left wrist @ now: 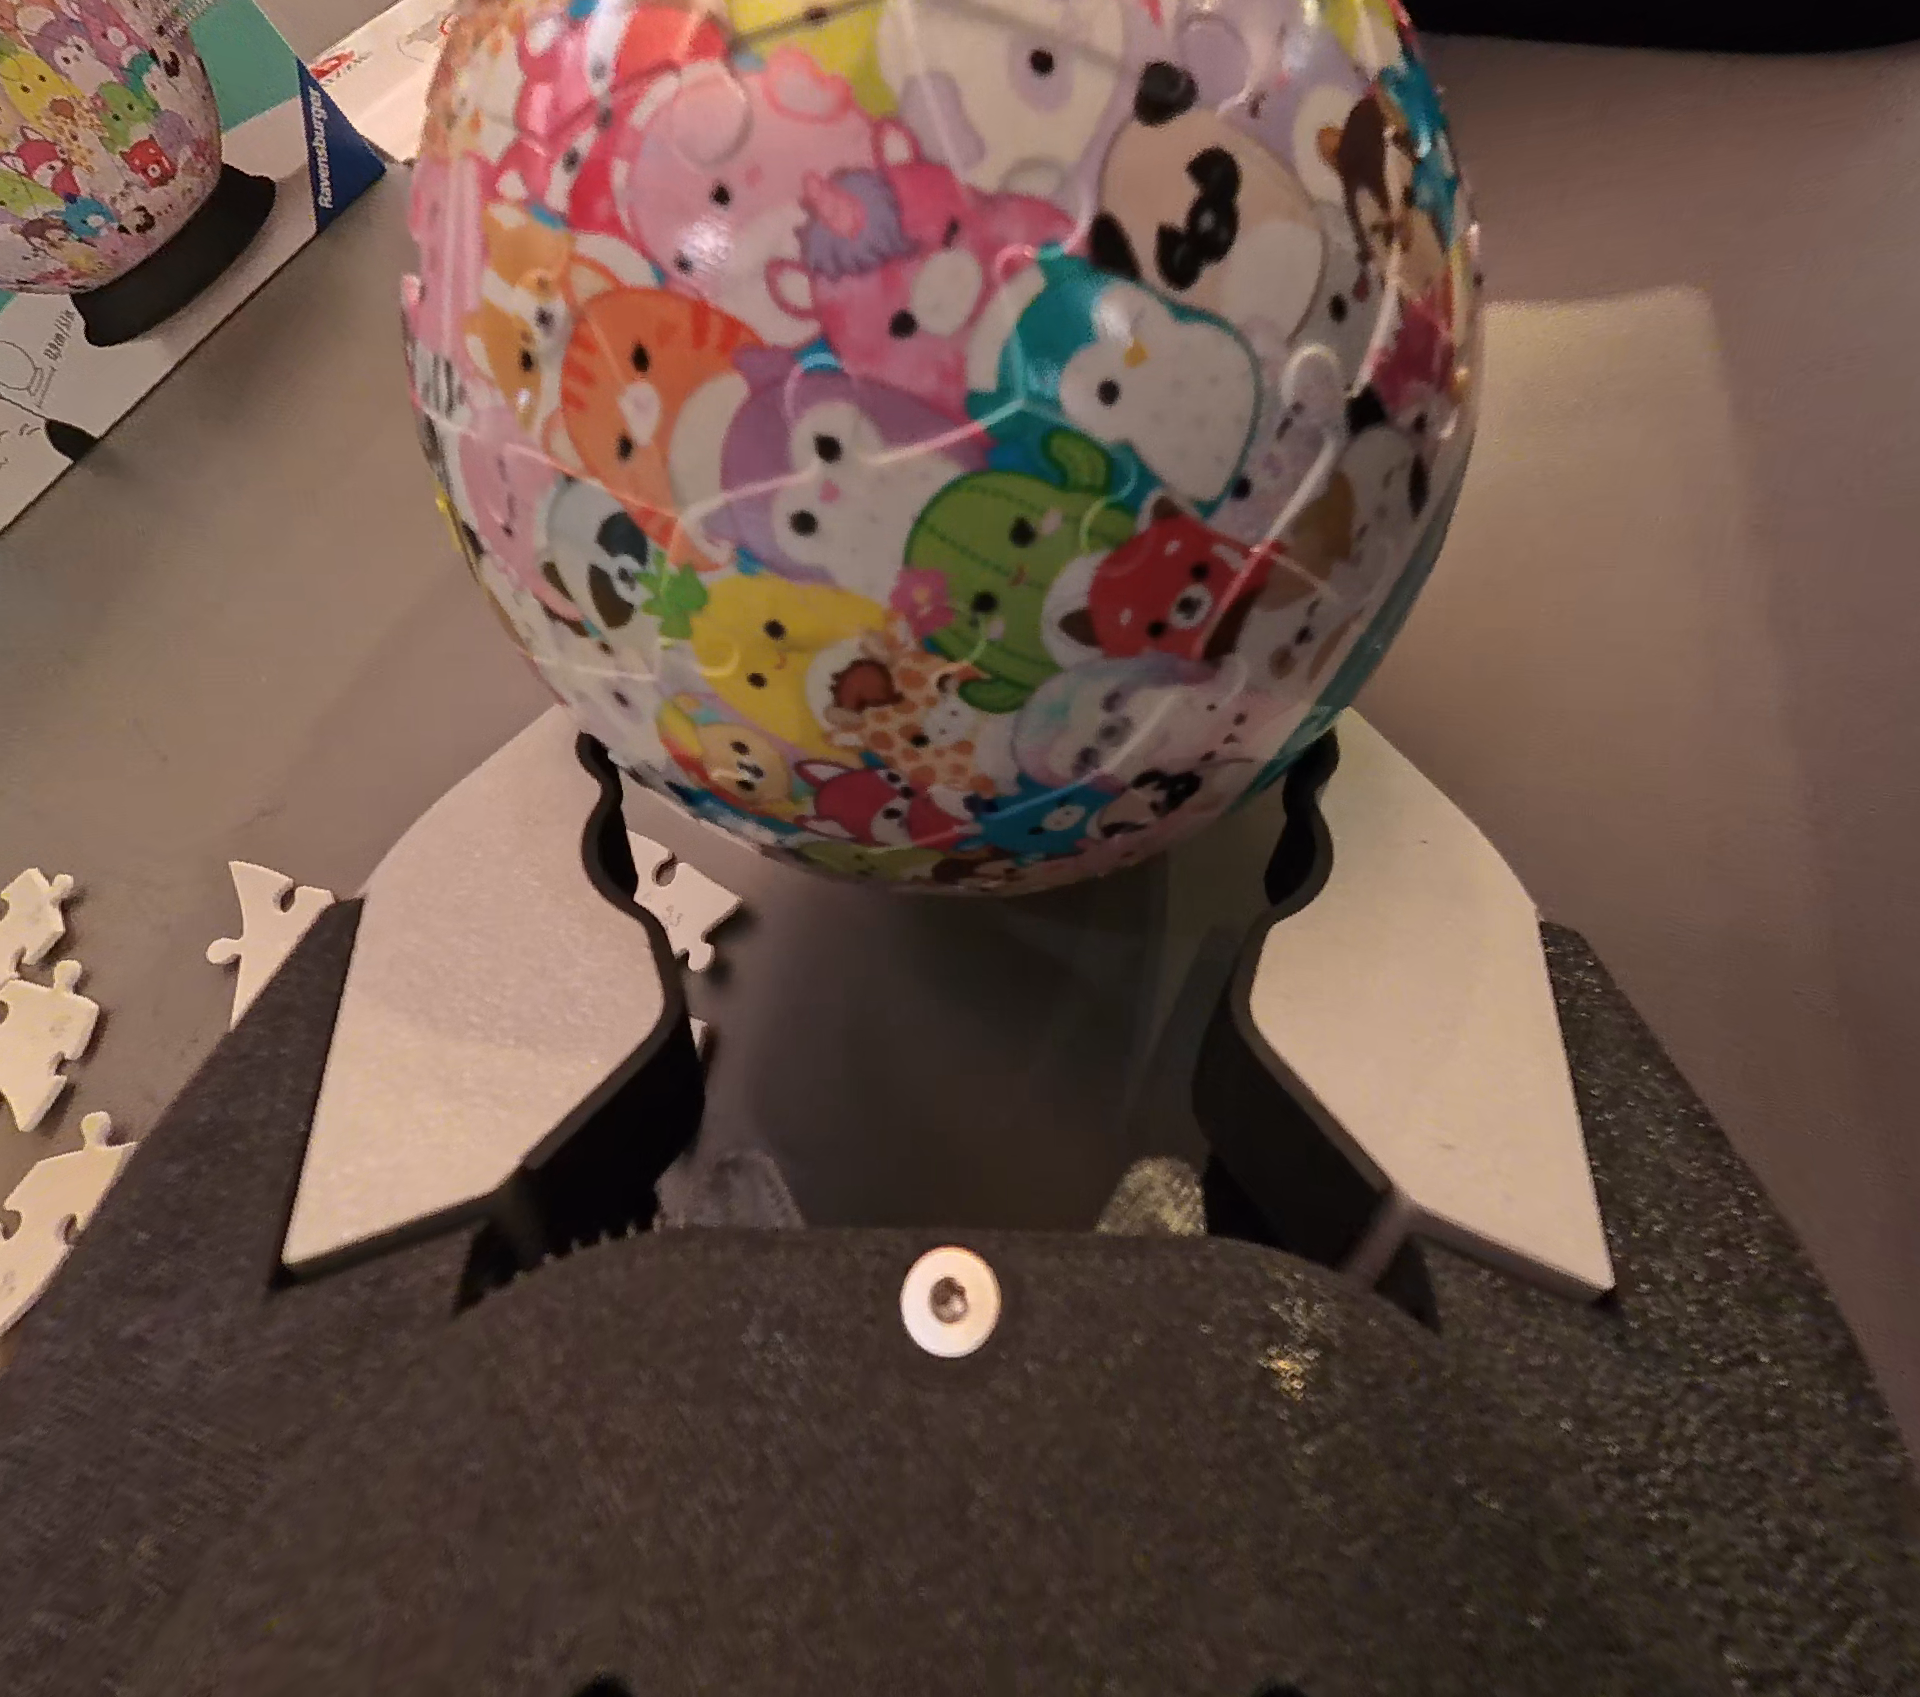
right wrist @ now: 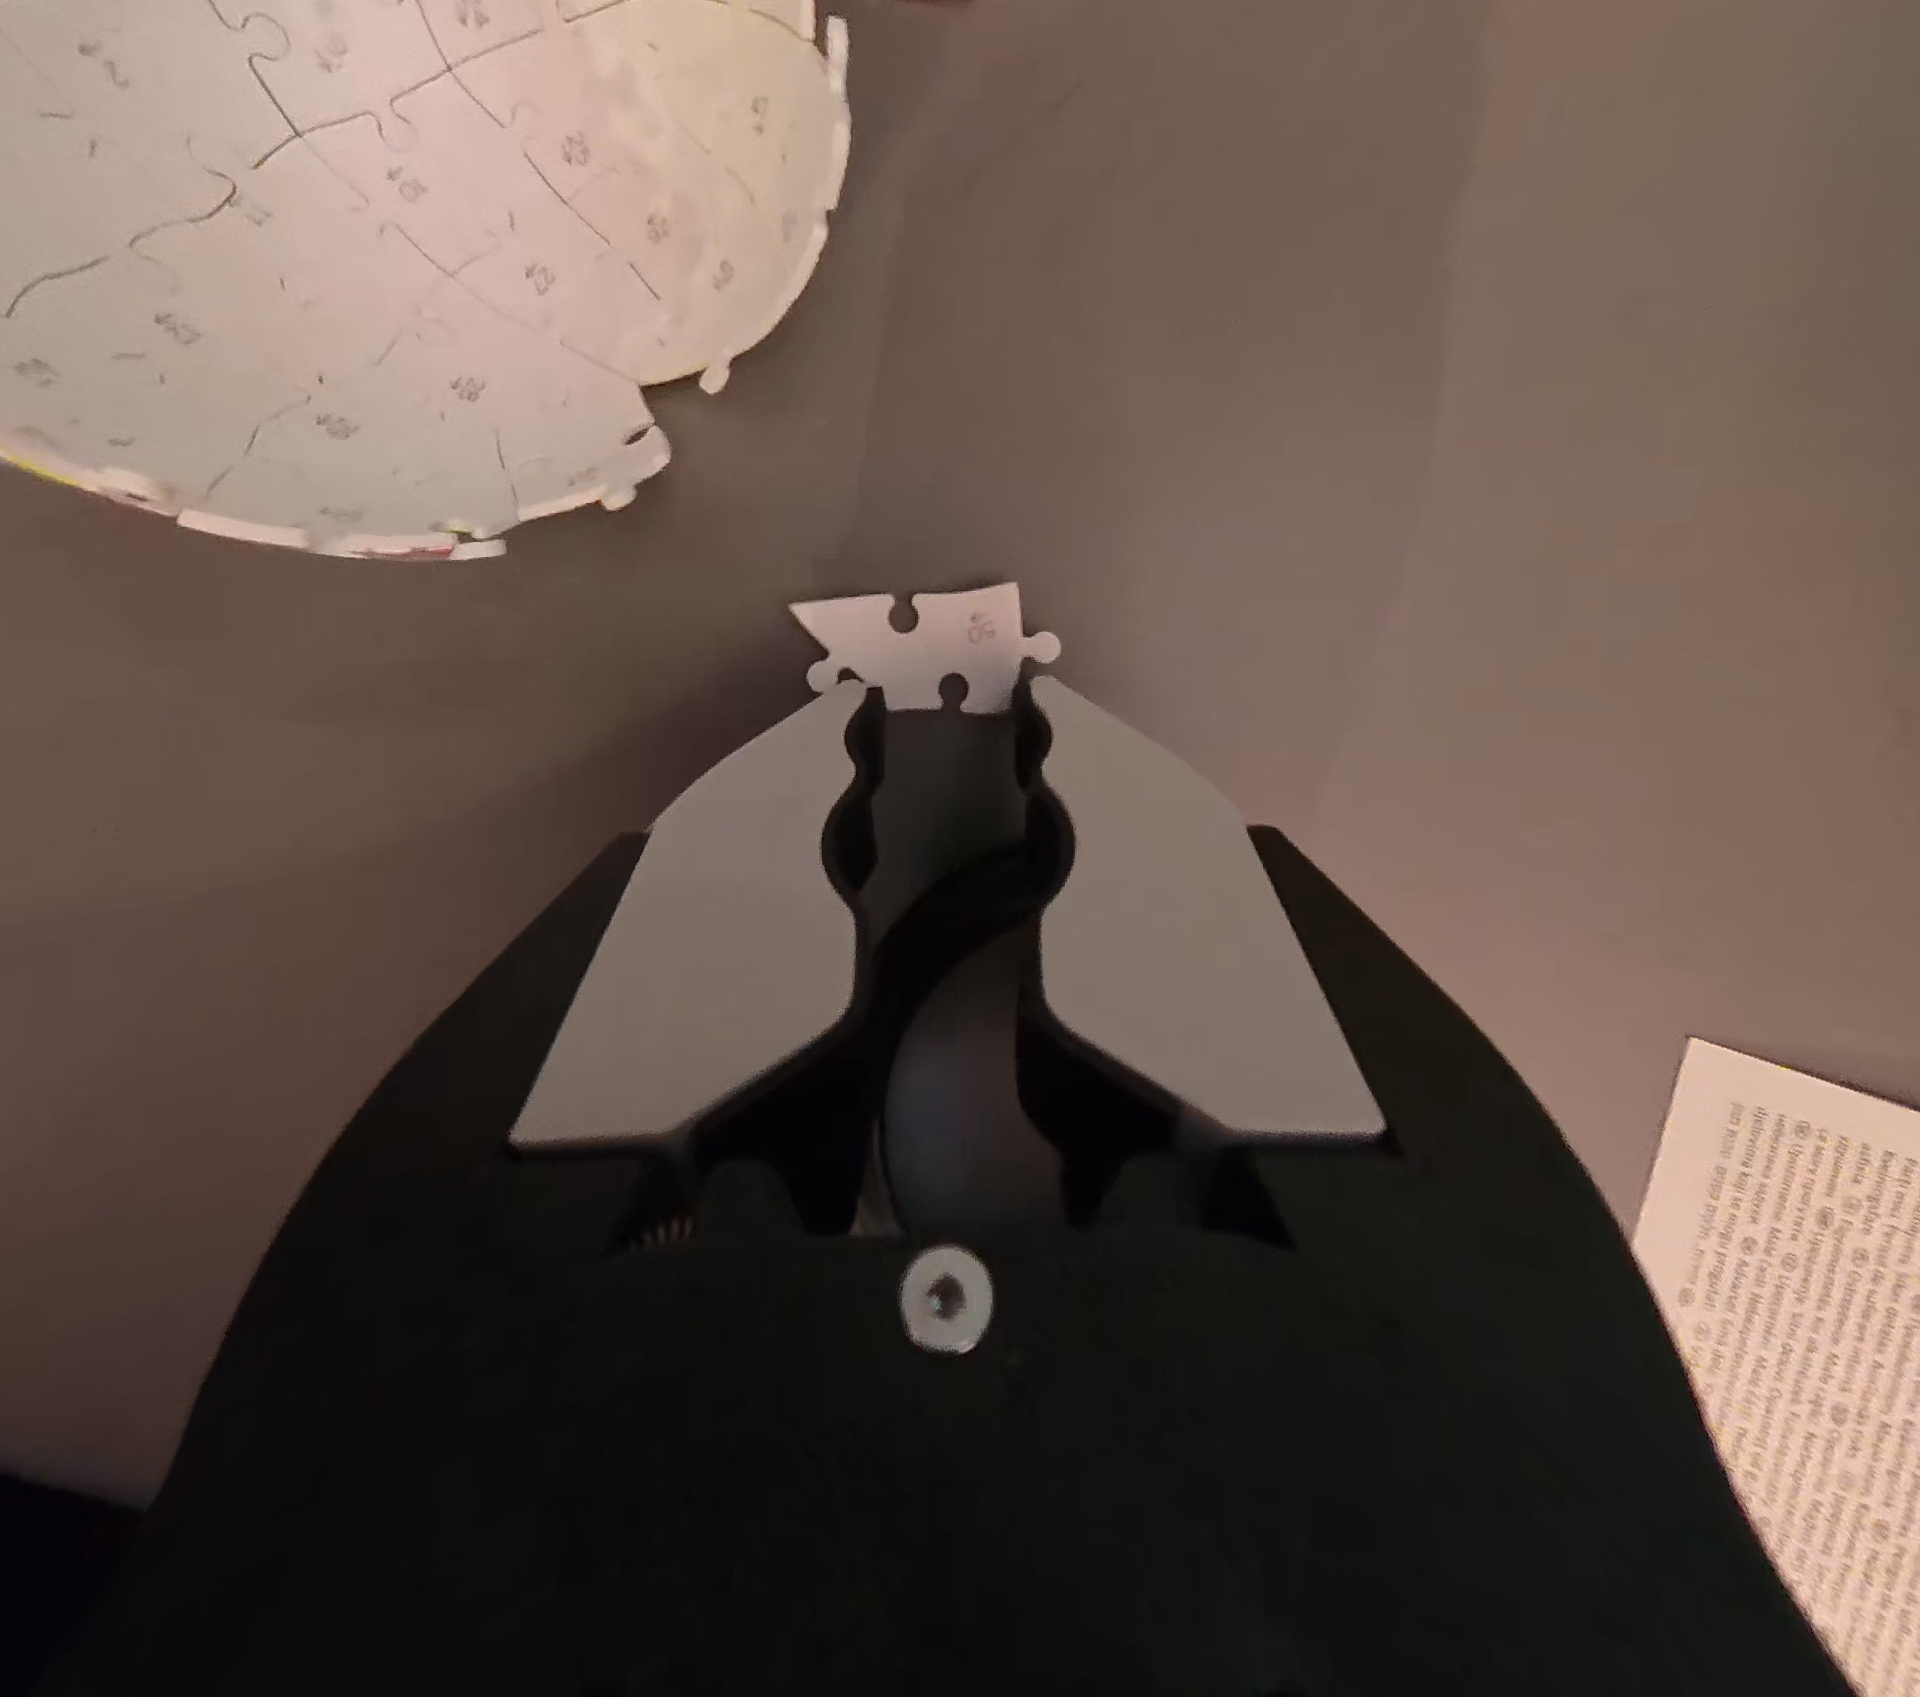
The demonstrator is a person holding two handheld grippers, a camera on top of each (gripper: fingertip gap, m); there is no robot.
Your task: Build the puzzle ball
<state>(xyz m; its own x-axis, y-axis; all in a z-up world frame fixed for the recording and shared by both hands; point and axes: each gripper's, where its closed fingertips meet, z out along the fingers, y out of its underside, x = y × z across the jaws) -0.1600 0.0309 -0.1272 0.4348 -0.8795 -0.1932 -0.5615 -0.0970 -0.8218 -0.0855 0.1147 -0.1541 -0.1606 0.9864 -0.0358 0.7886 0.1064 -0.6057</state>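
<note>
Left gripper (left wrist: pixel 951 774) spread wide and gripping, right gripper (right wrist: pixel 948 691) narrowed, pinching at its tips

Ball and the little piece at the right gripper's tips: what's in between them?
Nothing. In the right wrist view, only bare grey table shows between the ball and the piece at the right gripper.

One puzzle ball (left wrist: pixel 935 317), one box (left wrist: pixel 135 120), one leaflet (right wrist: pixel 1808 1335), two tongs (left wrist: pixel 951 774) (right wrist: pixel 940 691).
</note>
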